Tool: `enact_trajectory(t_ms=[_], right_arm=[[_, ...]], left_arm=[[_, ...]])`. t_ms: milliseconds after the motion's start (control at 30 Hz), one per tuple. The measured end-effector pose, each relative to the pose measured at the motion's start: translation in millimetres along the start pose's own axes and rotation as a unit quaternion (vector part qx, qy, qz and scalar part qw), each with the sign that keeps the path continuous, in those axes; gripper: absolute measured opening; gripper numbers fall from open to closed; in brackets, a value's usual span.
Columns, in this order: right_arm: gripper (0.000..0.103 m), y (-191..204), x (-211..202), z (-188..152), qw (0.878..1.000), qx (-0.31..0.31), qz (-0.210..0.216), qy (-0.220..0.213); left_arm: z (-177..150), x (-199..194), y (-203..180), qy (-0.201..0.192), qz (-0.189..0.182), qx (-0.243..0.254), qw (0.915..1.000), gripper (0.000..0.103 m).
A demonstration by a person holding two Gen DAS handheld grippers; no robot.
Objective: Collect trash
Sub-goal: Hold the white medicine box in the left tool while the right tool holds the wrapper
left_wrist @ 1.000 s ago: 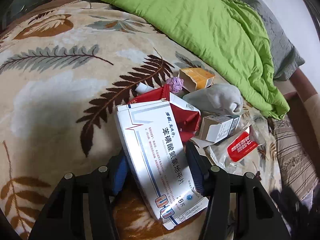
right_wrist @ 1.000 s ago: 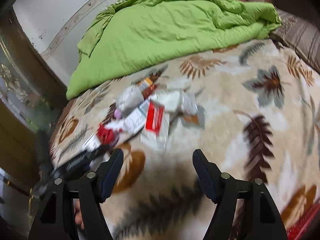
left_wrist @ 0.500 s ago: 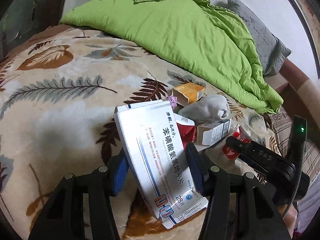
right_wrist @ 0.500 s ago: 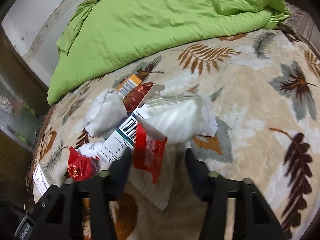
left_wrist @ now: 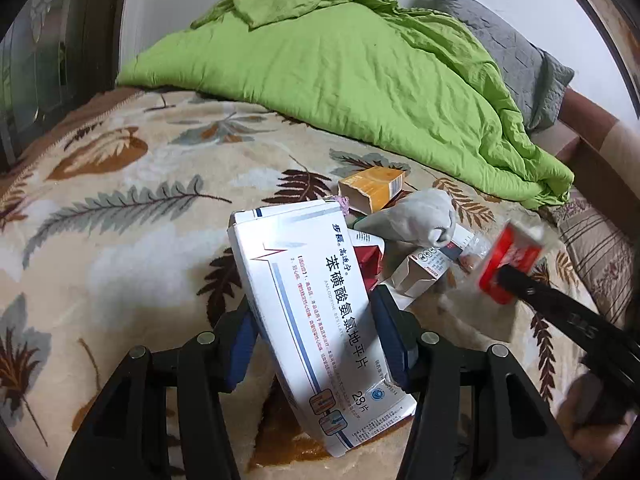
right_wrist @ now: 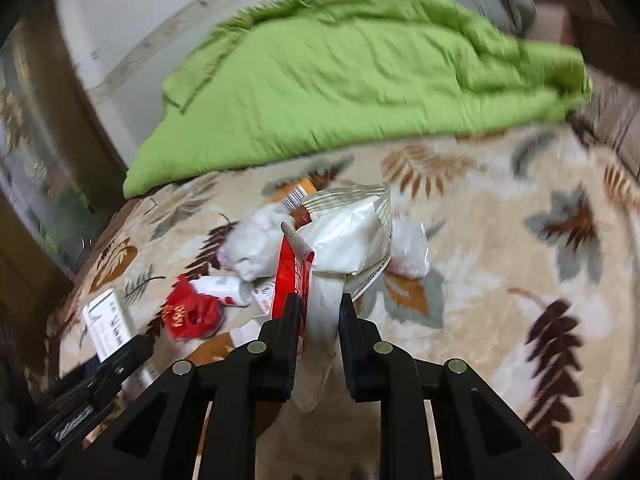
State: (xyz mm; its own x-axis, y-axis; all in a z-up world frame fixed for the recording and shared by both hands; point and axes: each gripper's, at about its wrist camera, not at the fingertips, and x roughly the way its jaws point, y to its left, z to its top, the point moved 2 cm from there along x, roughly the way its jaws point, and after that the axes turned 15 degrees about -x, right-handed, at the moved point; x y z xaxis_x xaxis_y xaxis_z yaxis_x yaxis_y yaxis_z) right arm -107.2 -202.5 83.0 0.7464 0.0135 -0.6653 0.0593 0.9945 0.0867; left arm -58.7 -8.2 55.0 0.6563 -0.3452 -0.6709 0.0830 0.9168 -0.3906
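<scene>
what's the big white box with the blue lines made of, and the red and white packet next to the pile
White box: looks like thin coated card, with printed text, folded edges and a dented corner. Red-and-white packet: probably soft plastic film with a slight sheen; it creases and droops, and its sealed edge is ribbed.

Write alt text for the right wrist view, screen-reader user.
The right gripper pinches a red-and-white plastic wrapper, its jaws having just closed on it, above a leaf-patterned blanket. More litter lies to the left: a crumpled red packet, a grey-white wad and a white box. A rumpled green duvet fills the background; the picture is motion-blurred.
</scene>
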Motion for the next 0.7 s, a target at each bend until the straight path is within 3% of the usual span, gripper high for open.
enact_trajectory(t_ms=[267, 700], right_arm=[[0.020, 22.6, -40.0, -4.9, 0.999, -0.035, -0.002, -0.038], [0.020, 19.1, -53.7, -4.3, 0.999, -0.027, -0.003, -0.043]], left_arm=[[-4.4, -19.8, -13.1, -0.036, 0.015, 0.042, 0.9984, 0.054], [-1.2, -37.4, -20.6, -0.069, 0.034, 0.065, 0.9949, 0.054]])
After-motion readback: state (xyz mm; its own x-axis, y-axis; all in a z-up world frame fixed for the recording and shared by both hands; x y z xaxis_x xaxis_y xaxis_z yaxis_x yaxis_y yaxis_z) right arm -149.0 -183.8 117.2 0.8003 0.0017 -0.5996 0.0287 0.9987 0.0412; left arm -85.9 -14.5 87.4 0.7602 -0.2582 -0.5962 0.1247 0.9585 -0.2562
